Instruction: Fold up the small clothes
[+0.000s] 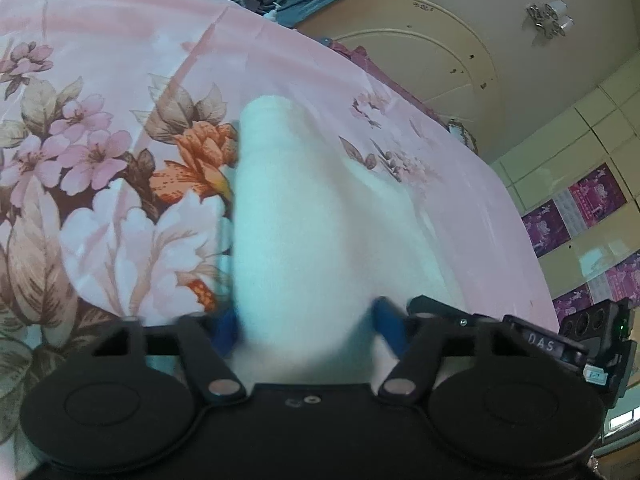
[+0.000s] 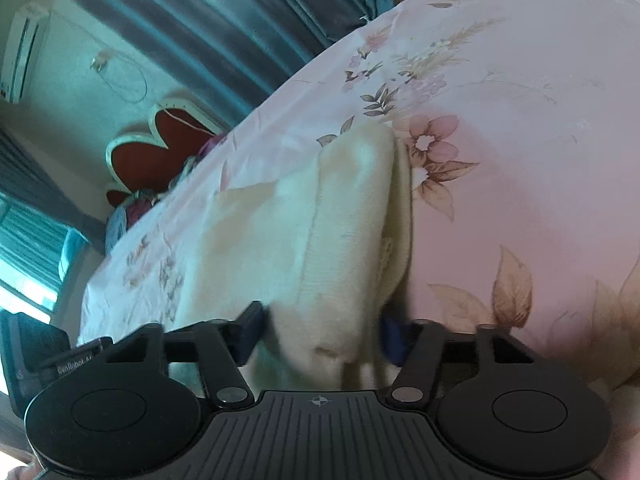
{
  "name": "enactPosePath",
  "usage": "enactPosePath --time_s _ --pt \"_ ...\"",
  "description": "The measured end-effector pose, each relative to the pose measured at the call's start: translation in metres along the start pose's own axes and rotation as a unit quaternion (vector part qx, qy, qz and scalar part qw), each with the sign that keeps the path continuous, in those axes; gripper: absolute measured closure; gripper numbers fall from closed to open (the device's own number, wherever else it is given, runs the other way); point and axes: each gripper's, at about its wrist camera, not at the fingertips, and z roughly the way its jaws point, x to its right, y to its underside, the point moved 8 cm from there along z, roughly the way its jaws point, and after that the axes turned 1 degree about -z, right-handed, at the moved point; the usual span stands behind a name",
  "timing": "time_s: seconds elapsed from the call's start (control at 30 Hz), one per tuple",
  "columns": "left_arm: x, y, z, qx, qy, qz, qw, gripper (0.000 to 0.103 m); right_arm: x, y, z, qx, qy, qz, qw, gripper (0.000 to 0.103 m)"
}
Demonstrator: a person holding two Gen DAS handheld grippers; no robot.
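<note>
Pink floral bedsheet (image 1: pixel 100 140), teal curtains (image 2: pixel 224 28), white garment (image 1: pixel 296 208) in both claws

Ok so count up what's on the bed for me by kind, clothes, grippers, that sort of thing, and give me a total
White garment: 1, lying on the floral bedsheet
Grippers: 2, left gripper and right gripper, each with cloth between its blue fingers
Floral bedsheet: 1
Total: 4
</note>
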Motion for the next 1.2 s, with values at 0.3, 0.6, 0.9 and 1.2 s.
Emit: enactPosePath --time_s 0.3,0.6,0.9,1.2 --pt "0.011 0.000 -0.001 -0.004 -0.040 0.032 0.9987 0.053 -0.003 0.001 0.003 -0.001 0.017 -0.013 1.000 0.054" --pt "0.028 0.001 -0.009 0.012 -0.066 0.081 0.9944 0.063 -0.015 0.002 -0.003 0.001 0.021 -0.016 1.000 0.069" --pt "0.039 -0.008 -0.031 0.027 -0.062 0.112 0.9913 0.064 -0.040 -0.003 -0.016 0.021 0.004 -0.015 1.000 0.070" --pt "0.014 -0.028 -0.088 0.053 -0.062 0.121 0.9893 0.064 -0.108 0.001 -0.002 0.034 -0.014 -0.033 0.999 0.070"
